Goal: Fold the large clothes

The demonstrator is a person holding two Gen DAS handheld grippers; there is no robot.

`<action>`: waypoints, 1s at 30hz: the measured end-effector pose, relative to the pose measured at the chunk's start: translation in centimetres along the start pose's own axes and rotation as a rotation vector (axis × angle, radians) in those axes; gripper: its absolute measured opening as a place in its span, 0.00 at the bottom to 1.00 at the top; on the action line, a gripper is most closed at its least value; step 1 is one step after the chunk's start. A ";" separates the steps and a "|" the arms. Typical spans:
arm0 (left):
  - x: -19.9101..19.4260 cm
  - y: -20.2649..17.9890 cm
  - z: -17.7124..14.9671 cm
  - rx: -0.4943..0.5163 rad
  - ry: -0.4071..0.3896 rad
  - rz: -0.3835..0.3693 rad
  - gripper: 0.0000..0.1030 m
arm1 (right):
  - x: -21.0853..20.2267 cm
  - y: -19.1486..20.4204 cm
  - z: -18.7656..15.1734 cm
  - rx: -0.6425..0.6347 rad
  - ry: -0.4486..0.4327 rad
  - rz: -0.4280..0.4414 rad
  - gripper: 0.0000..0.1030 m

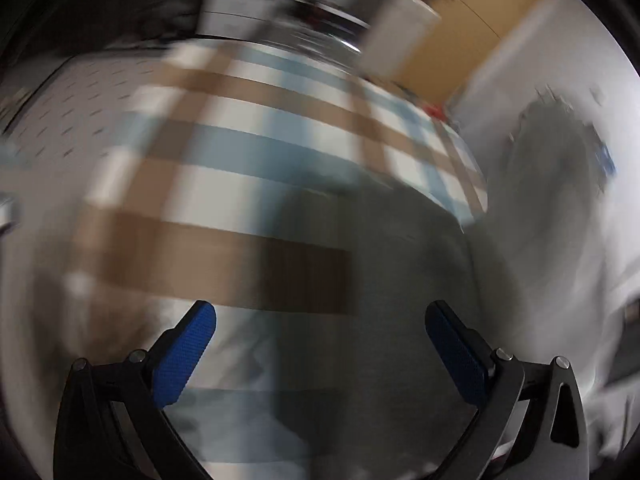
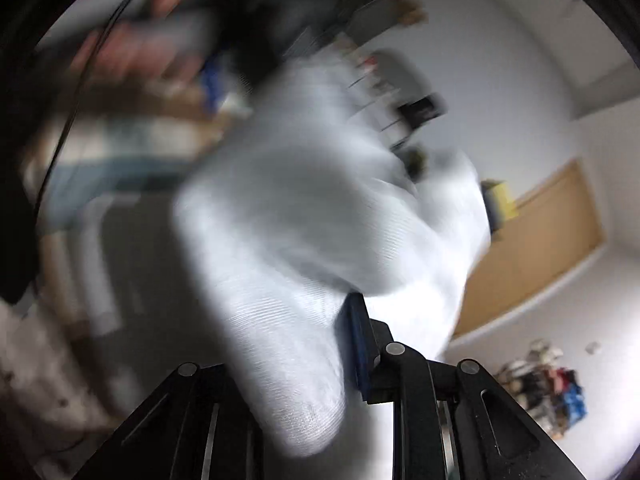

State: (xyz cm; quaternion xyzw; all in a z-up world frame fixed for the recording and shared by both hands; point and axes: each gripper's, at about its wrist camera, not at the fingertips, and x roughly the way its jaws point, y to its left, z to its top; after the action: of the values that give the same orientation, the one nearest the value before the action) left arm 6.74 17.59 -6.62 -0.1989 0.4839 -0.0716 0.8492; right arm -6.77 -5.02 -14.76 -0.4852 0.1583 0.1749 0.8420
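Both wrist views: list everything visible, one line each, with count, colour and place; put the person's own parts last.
White ribbed knit garment: one, white, bunched in the middle of the right wrist view, clamped in the right gripper; also at the right edge of the left wrist view.
Checked bedspread: one, white with brown and pale blue bands, under the left gripper.
Grey cloth: one, grey, lying on the bedspread; too blurred to tell what it is.
Tan wooden panel: one, tan, against the white wall.
Clutter pile: one, mixed colours, on the floor, blurred.
Left gripper: one, black with blue pads, open, empty.
Right gripper: one, black with blue pads, closed on the garment.
Hand: one, upper left, blurred.
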 end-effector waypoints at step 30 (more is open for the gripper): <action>6.9 -12.4 -2.2 0.300 0.563 -0.189 0.54 | -1.3 -13.2 -12.3 1.379 -0.207 0.783 0.73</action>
State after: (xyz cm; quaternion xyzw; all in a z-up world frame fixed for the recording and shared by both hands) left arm 9.34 3.54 -8.09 -0.0878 0.6631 -0.2726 0.6916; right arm -3.24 -22.12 -10.06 0.2544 0.3107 0.3646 0.8402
